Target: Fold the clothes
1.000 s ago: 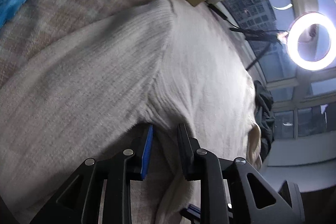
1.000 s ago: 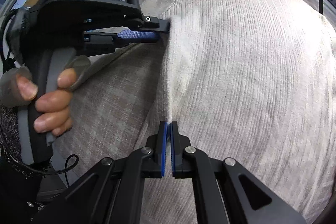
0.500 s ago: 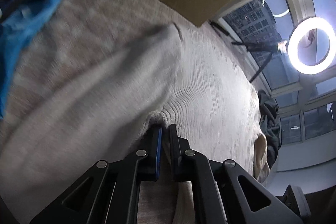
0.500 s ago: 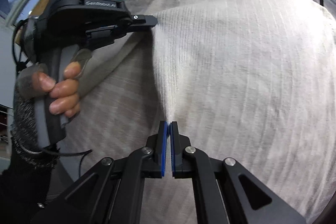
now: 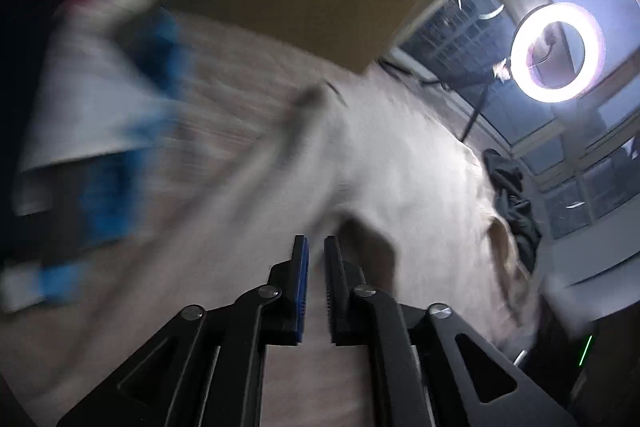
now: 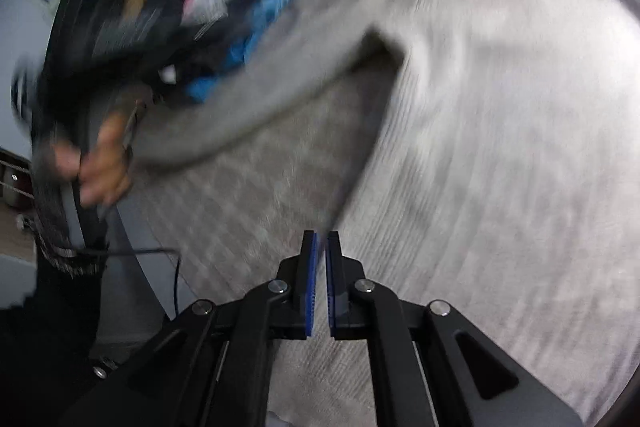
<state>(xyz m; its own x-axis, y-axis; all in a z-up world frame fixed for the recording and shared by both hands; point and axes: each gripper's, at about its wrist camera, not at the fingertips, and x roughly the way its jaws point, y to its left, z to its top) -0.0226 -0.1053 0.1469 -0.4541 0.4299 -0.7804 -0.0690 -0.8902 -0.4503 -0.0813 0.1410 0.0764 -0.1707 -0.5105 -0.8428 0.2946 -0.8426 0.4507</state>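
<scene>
One cream sweater (image 6: 500, 107) lay spread on the checked bedcover (image 6: 256, 187). Your two grippers pointed steeply down: left gripper (image 5: 316, 247) jaws just reopening, slightly parted, nothing visibly clamped; right gripper (image 6: 321, 241) clenched, seemingly empty.

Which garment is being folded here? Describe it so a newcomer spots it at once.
Start at the checked beige bedspread that fills the surface. Spread across most of it lies the cream ribbed knit sweater, one sleeve trailing towards the left gripper's side. Unlike the crumpled blue cloth and dark clothes heaped at the far edge, it is pale, ribbed and laid out flat.
</scene>
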